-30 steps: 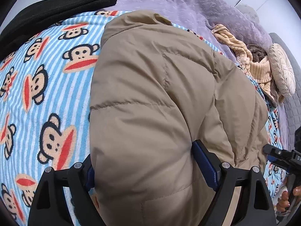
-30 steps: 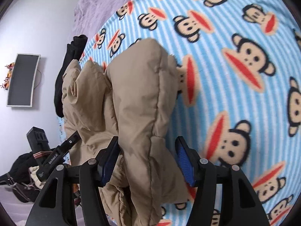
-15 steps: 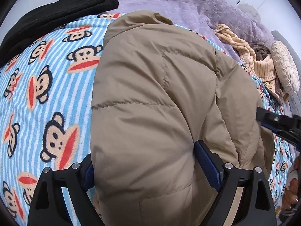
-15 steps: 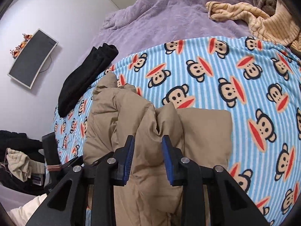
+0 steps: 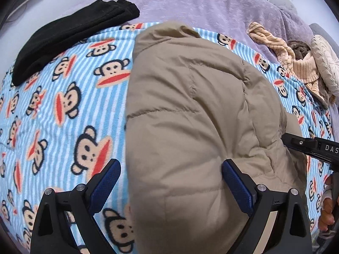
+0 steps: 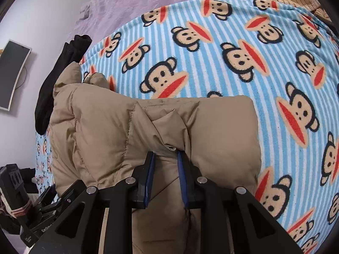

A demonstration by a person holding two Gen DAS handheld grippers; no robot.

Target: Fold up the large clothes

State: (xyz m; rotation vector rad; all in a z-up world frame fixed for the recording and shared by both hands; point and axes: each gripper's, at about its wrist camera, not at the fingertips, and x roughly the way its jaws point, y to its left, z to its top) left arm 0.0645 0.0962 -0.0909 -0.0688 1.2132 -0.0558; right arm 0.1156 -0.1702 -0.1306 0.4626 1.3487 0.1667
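Left wrist view. The left hand-held gripper [image 5: 170,182] occupies the bottom of the frame with its jaws spread wide; they have just been opening further. The tan padded jacket [image 5: 190,116] lies between them and fills the centre and lower centre of the frame. The left blue pad [image 5: 106,182] stands clear of the fabric, over the monkey-print blanket [image 5: 63,105]. The right blue pad [image 5: 237,186] sits at the jacket's surface; whether it presses on the fabric cannot be told from this angle. The jacket rests on the blanket, which covers the bed. A folded black garment [image 5: 70,36] lies at upper left, partly on the blanket. A purple bedspread [image 5: 201,4] runs across the top. A striped beige garment [image 5: 296,63] and a pale cushion [image 5: 326,67] lie at upper right. The other hand-held gripper enters from the right edge, at the jacket's right side, with a person's fingers [image 5: 327,209] below it.

Right wrist view. The right hand-held gripper [image 6: 165,169] sits at bottom centre, its jaws drawn close together and pinching a gathered fold of the tan padded jacket; they have just been closing. The jacket spans the lower left and centre of the frame, lying on the blanket. The black garment lies at left, beyond the jacket. A dark wall panel [image 6: 12,74] hangs at far left.
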